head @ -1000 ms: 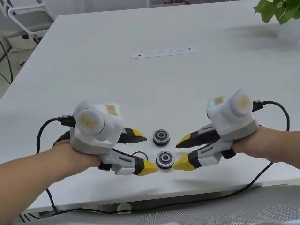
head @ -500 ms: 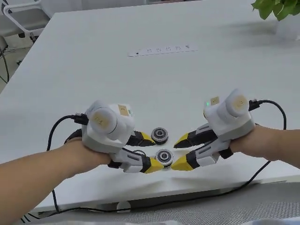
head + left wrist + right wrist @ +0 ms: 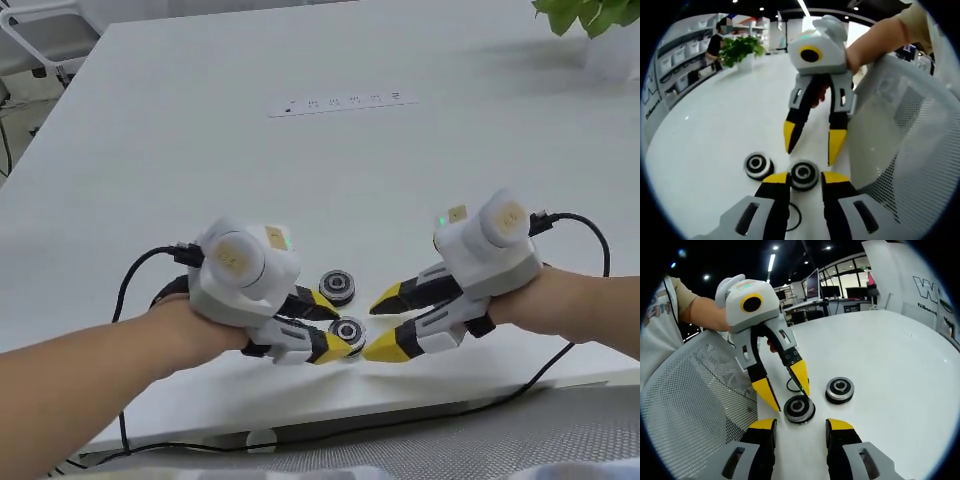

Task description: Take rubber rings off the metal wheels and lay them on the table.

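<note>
By my judgement the job is barely begun. The small metal wheel with a black rubber rim point(image 3: 799, 410) between the left gripper point(image 3: 805, 179) jaws still wears its rubber, as does its twin point(image 3: 758, 166) just beside it. One thin black rubber ring point(image 3: 799, 215) lies loose on the white table point(image 3: 330, 170).

The left jaws stand narrow, tips hard by the wheel's rim; I cannot tell whether they pinch it. The right gripper point(image 3: 801, 425) jaws are moderately parted and empty, with the wheel just ahead.

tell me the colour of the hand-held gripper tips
Yellow tips, clearest in the left gripper view.
</note>
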The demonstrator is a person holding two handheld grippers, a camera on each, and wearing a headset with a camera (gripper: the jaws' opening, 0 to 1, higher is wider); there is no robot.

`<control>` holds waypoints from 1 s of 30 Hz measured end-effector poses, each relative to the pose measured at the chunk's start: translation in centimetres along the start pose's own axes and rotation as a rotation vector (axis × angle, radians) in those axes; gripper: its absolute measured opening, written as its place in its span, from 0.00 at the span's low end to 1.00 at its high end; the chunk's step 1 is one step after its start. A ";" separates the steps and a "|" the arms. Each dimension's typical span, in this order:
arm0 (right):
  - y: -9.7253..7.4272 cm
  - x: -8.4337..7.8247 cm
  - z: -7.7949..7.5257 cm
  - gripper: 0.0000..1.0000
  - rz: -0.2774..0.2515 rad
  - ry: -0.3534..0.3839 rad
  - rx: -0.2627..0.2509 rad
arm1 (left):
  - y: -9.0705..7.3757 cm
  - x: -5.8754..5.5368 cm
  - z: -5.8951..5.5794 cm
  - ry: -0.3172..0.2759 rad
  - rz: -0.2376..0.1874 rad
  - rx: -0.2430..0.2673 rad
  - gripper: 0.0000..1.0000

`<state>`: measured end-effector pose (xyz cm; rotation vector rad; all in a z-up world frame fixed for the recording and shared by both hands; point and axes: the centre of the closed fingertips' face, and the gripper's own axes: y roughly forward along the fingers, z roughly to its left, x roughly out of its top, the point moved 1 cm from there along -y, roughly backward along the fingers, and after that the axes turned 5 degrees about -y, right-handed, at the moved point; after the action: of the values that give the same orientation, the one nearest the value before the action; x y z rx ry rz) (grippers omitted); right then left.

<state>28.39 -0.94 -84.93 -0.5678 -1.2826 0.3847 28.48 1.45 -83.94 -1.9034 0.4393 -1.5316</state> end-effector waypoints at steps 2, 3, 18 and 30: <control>0.0 0.1 0.0 0.38 -0.004 0.003 -0.002 | 0.1 0.0 -0.2 0.007 0.001 -0.003 0.24; 0.0 0.1 -0.1 0.38 -0.004 0.003 -0.003 | 0.2 0.0 -0.2 0.010 0.003 -0.003 0.23; 0.4 0.5 -0.2 0.37 0.000 -0.013 0.006 | 0.4 0.0 0.0 0.036 -0.019 0.036 0.14; 1.8 0.5 0.4 0.30 0.025 -0.105 0.023 | 0.3 0.0 0.1 0.031 -0.021 0.047 0.14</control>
<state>28.25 0.90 -85.55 -0.5507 -1.3711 0.4543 28.56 1.29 -84.14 -1.8557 0.3947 -1.5730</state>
